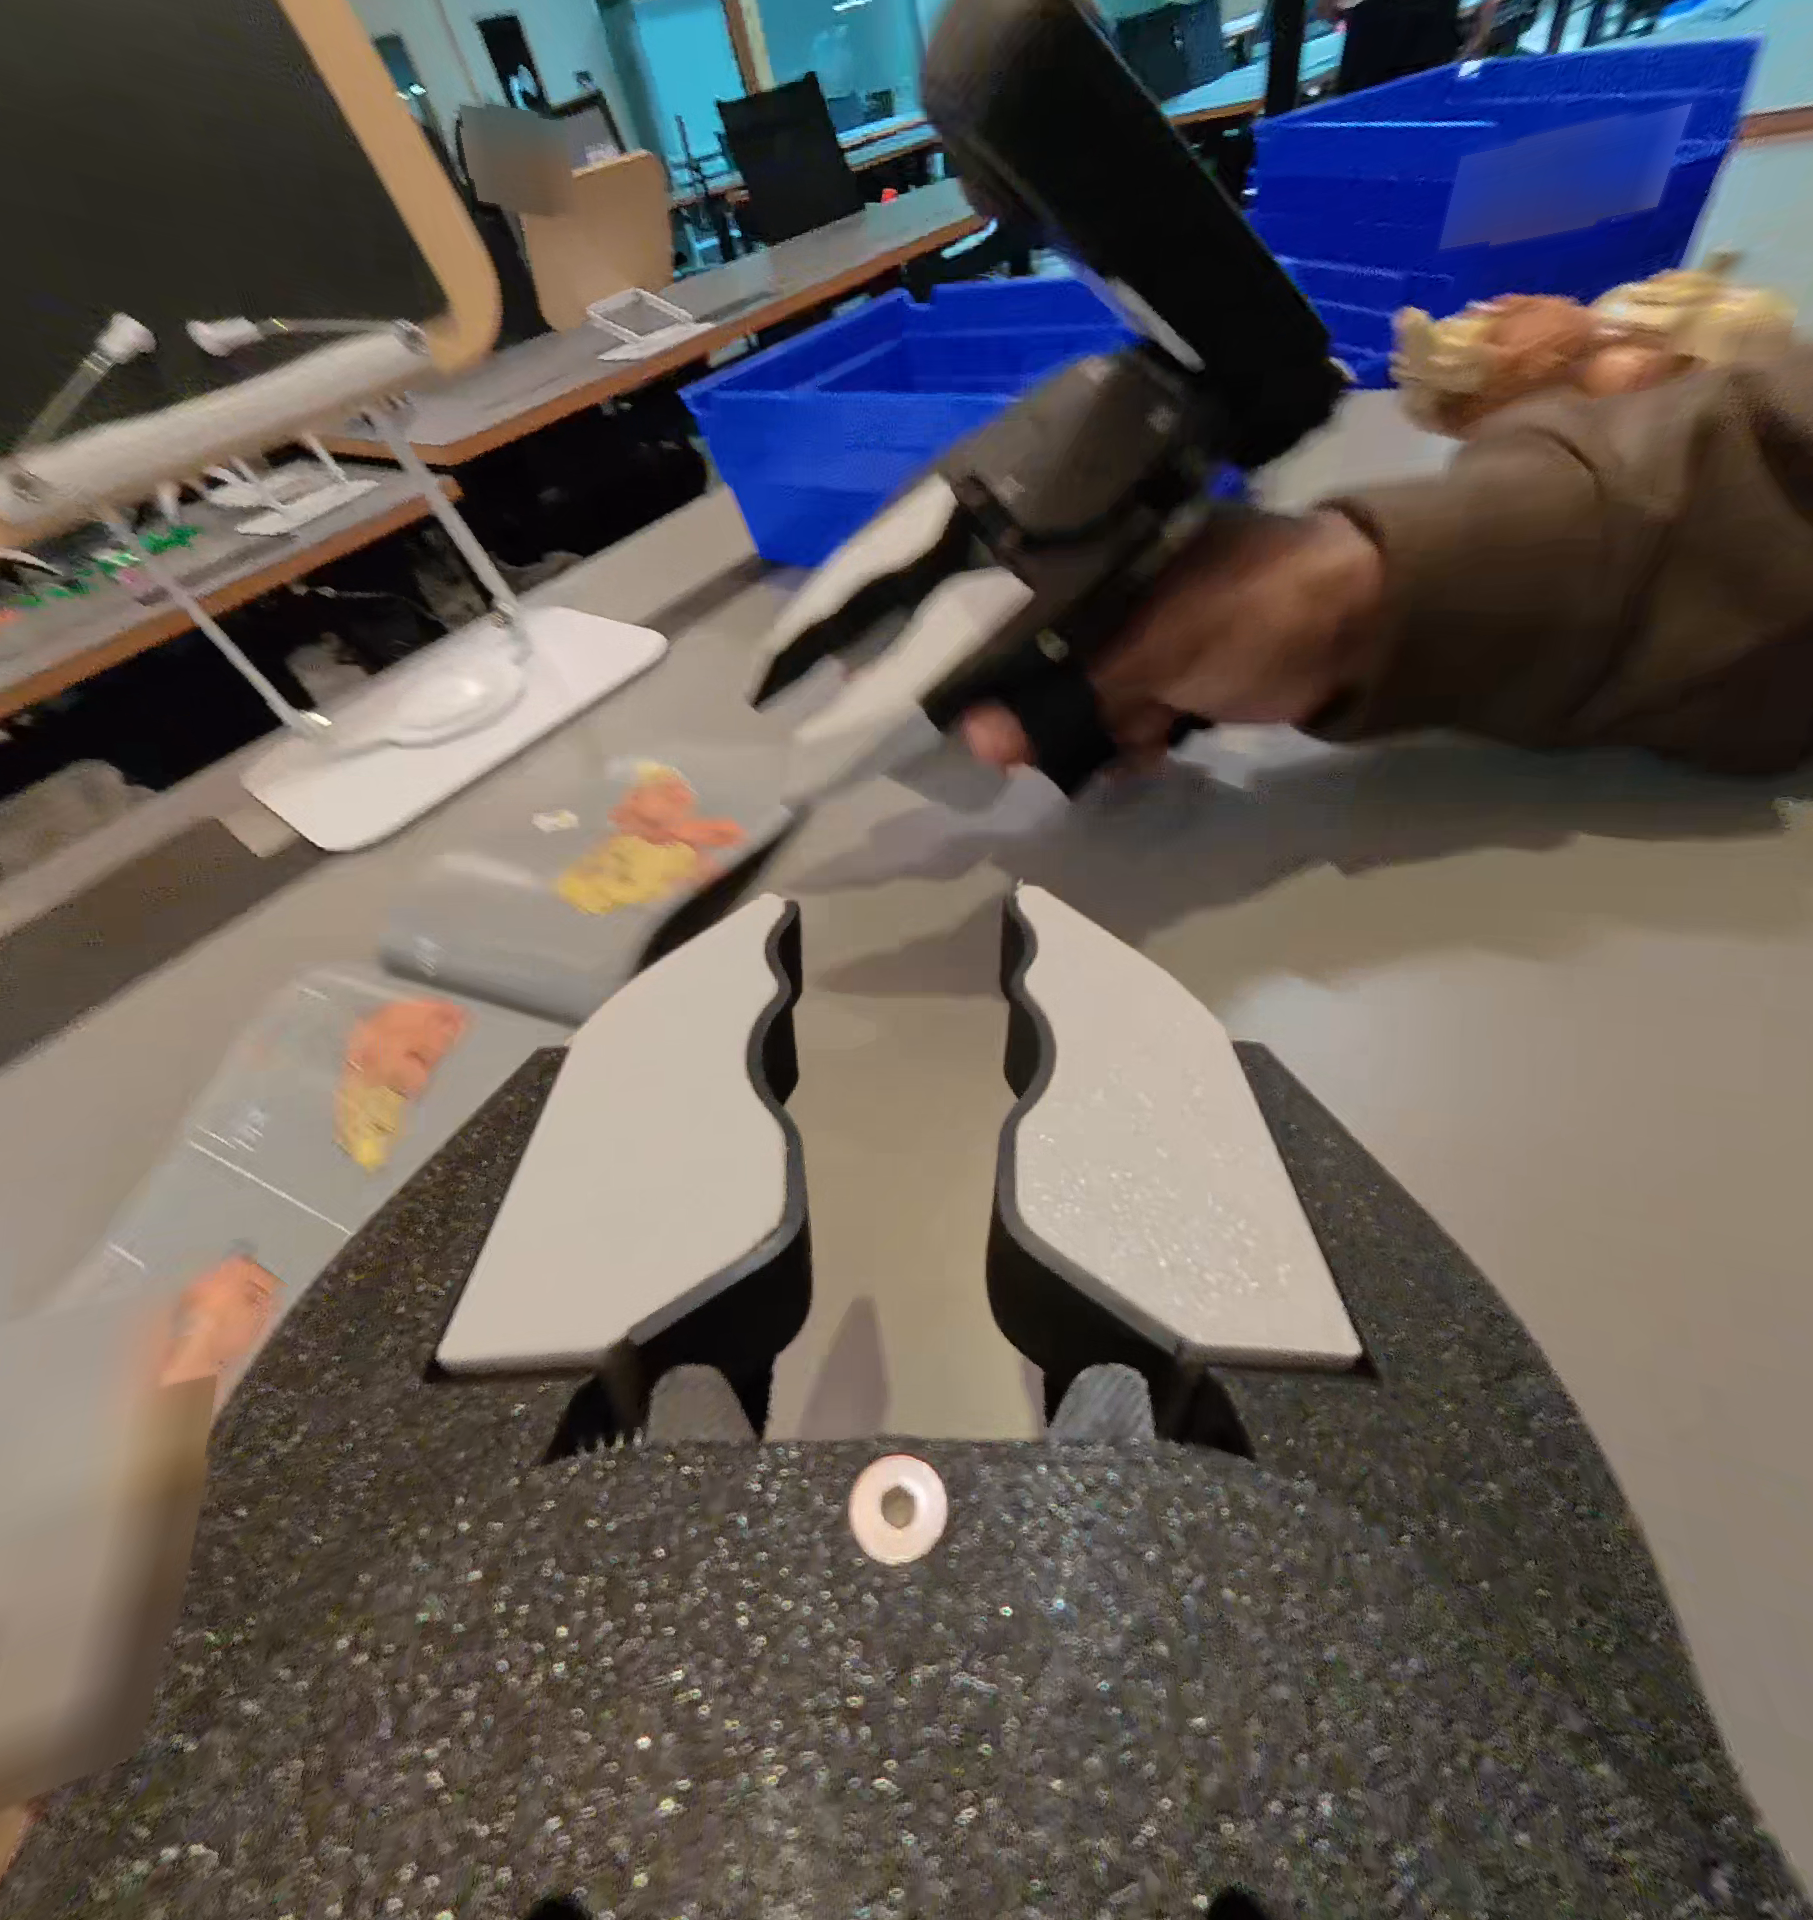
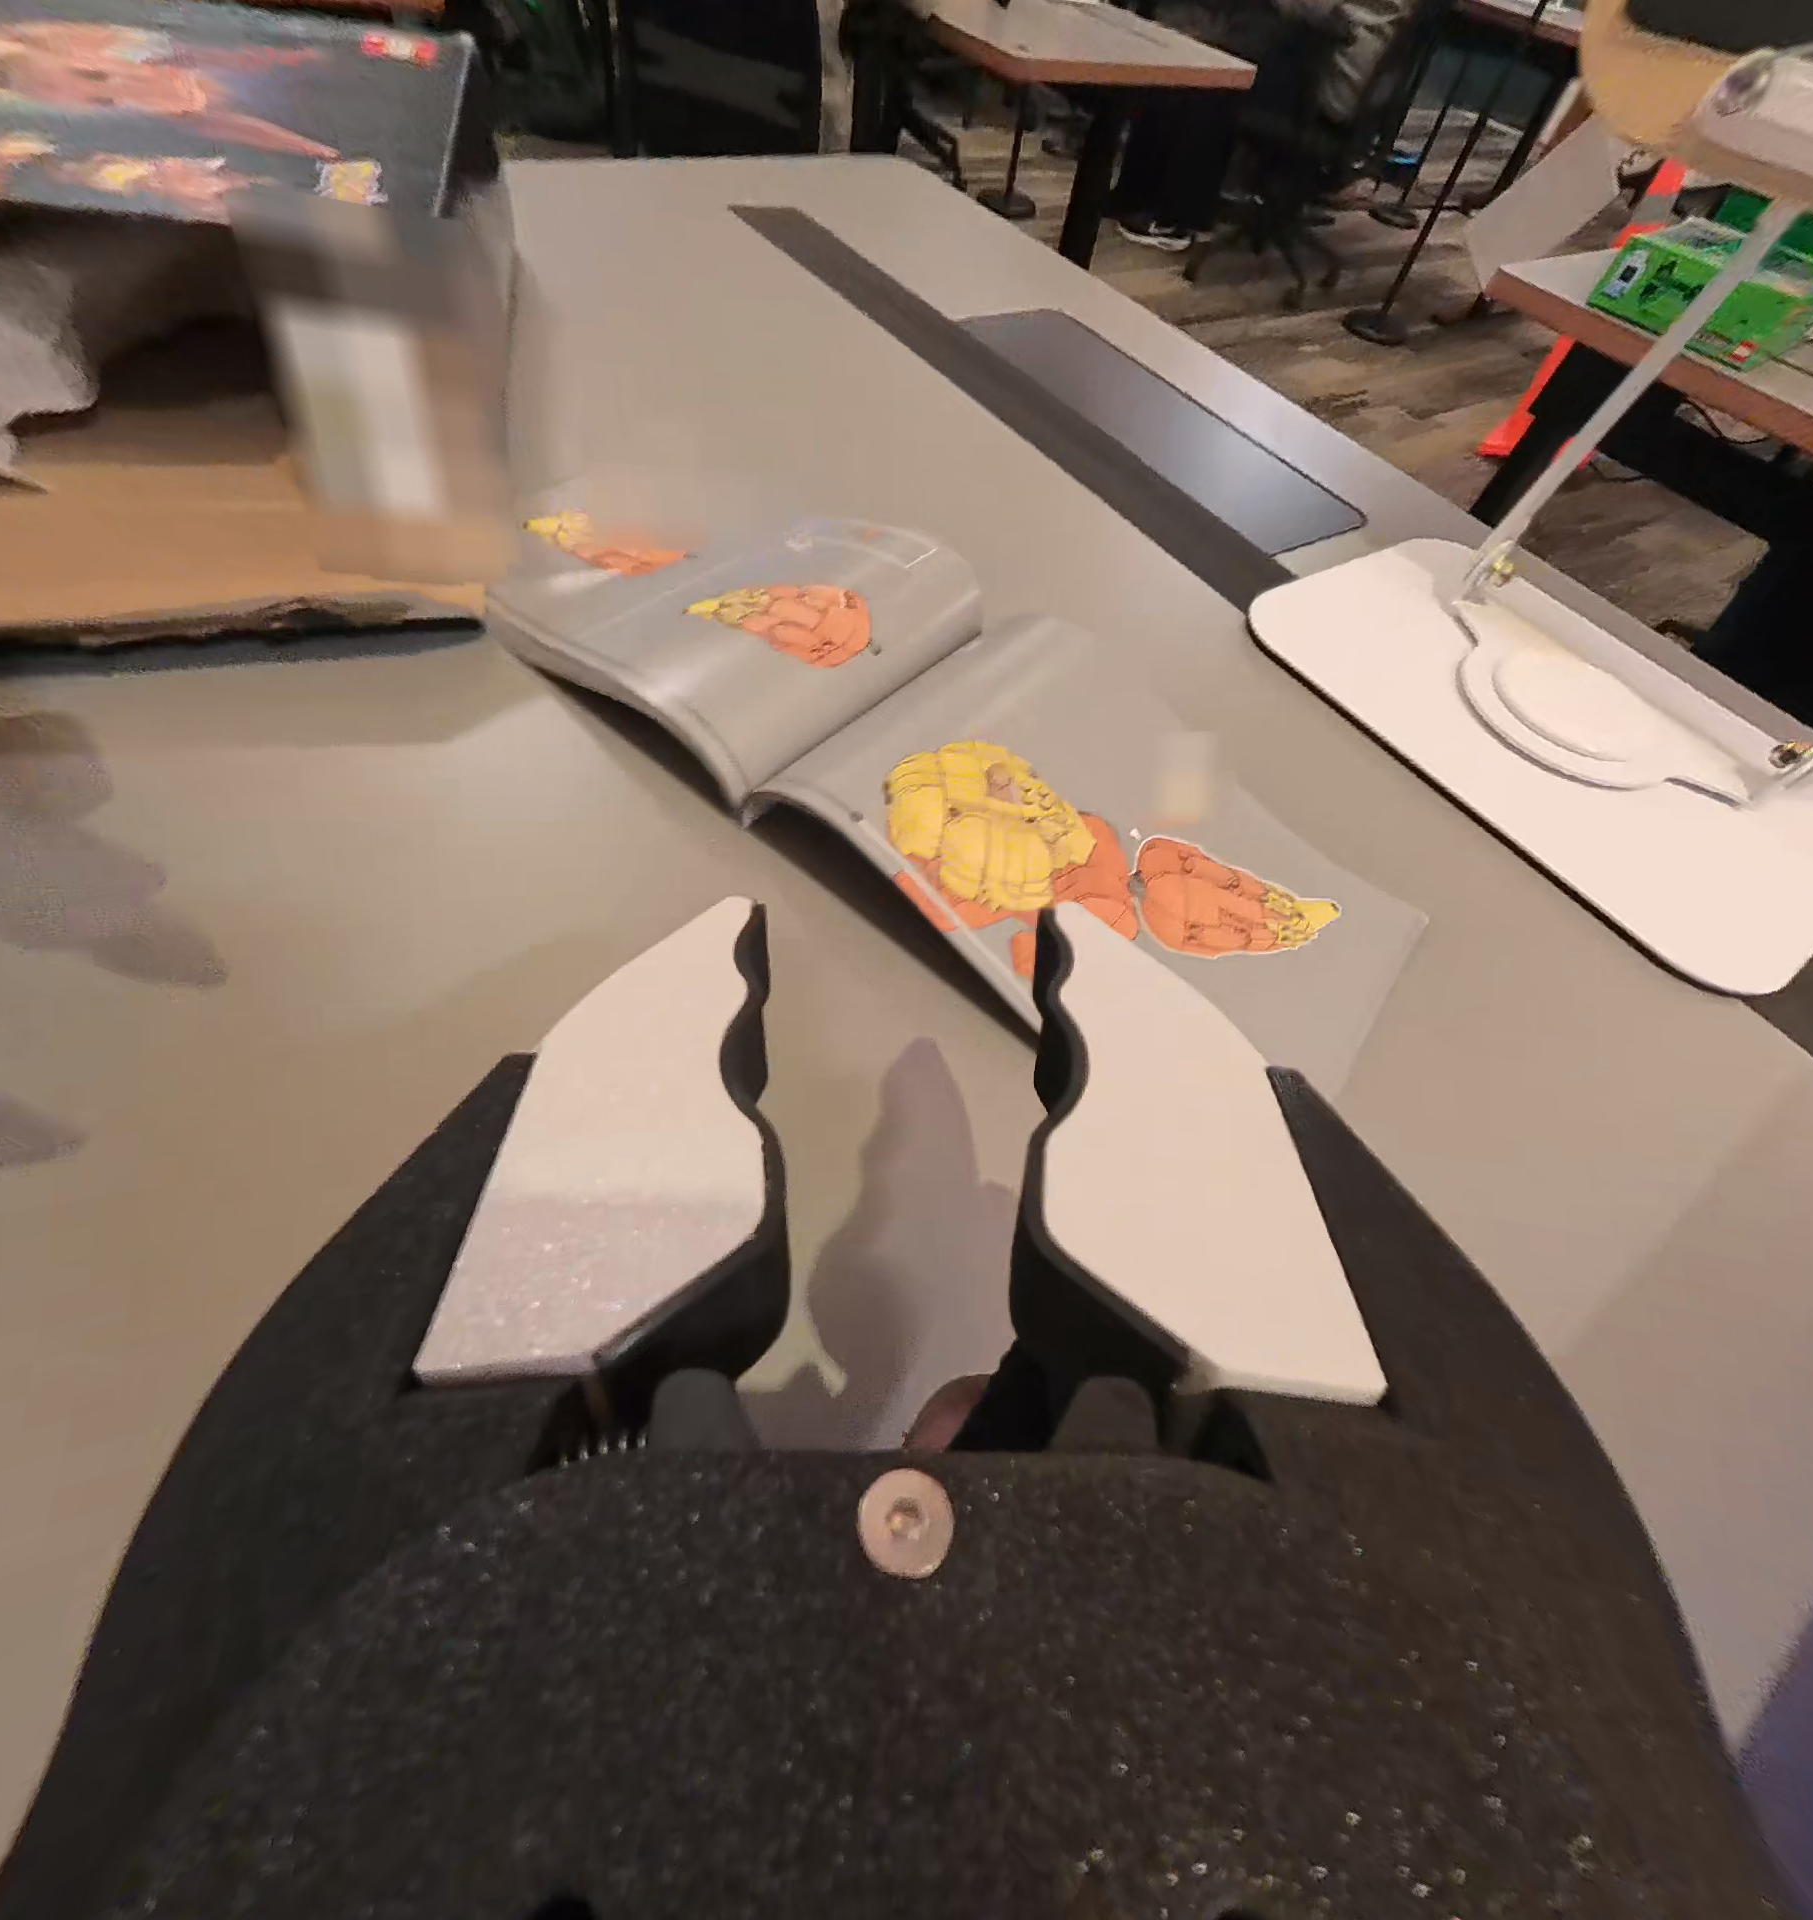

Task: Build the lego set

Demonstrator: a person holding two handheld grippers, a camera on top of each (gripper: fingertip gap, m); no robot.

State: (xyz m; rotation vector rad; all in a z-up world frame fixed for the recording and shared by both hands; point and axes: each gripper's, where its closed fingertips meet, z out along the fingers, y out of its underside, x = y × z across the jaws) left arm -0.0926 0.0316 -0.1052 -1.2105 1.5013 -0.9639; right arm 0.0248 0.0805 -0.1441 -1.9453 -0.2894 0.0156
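Holding both grippers, left gripper (image 1: pixel 902 914) and right gripper (image 2: pixel 897 925), spread and empty, I'd check the booklet (image 2: pixel 829 707) ahead of my right fingertips first.

The desk (image 2: pixel 362 935) is plain grey with a black strip (image 2: pixel 985 343) running across it. Ahead of the right hand-held gripper (image 2: pixel 897 945), whose fingers (image 2: pixel 632 1153) are pale grey on speckled black, lies an open booklet (image 2: pixel 881 748) with grey pages printed in orange and yellow. To its right sits a white stand base (image 2: pixel 1567 790). Beyond the left hand-held gripper (image 1: pixel 902 925) stand bright blue bins (image 1: pixel 881 416), and a brown sleeve (image 1: pixel 1629 582).
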